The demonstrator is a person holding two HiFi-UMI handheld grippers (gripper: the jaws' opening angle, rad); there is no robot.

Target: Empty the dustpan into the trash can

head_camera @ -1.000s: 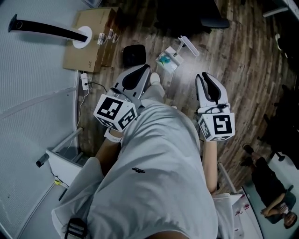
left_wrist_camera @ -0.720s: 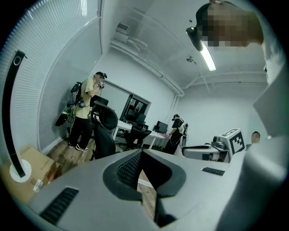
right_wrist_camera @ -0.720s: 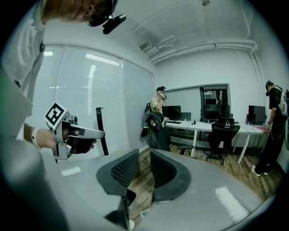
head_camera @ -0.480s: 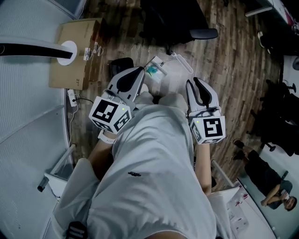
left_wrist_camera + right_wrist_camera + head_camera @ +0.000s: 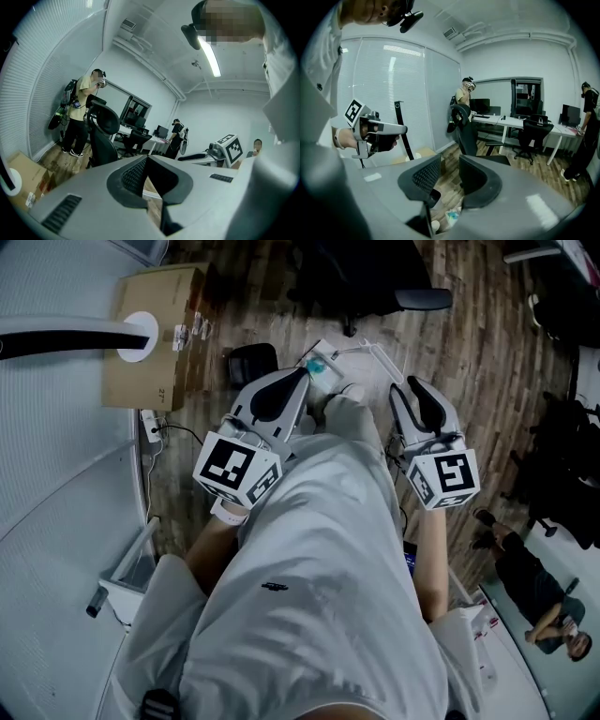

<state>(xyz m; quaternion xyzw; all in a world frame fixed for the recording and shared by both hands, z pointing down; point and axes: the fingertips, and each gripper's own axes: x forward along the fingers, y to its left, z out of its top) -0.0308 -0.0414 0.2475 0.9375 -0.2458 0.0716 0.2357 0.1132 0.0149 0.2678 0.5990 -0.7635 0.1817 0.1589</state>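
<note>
Dustpan [image 5: 323, 354] lies on the wooden floor [image 5: 469, 352] just ahead of the person's feet. It is white, its long handle runs off to the right in the head view, and a teal scrap [image 5: 316, 367] sits in it. It has not been picked up, and neither gripper touches it.

The left gripper [image 5: 302, 373] hangs above its near-left edge. In the left gripper view its fingers [image 5: 133, 176] meet at the tips and have hold of nothing. The right gripper [image 5: 408, 387] hangs to the right of the handle. Its fingers [image 5: 424, 180] stand partly apart and have just been opening, with only air between them. The right gripper view looks down past them to the teal scrap on the floor below.

Just left of the dustpan sits a dark squarish container [image 5: 251, 362]. This may be the trash can, though the head view does not settle that. A cardboard box [image 5: 155, 334] stands further left, and a black office chair [image 5: 366, 277] stands beyond.

By my reading the task has barely started, with both hands only closing in on the dustpan. Taking the handle, lifting, carrying it over the can and tipping it out are all left to do.
</note>
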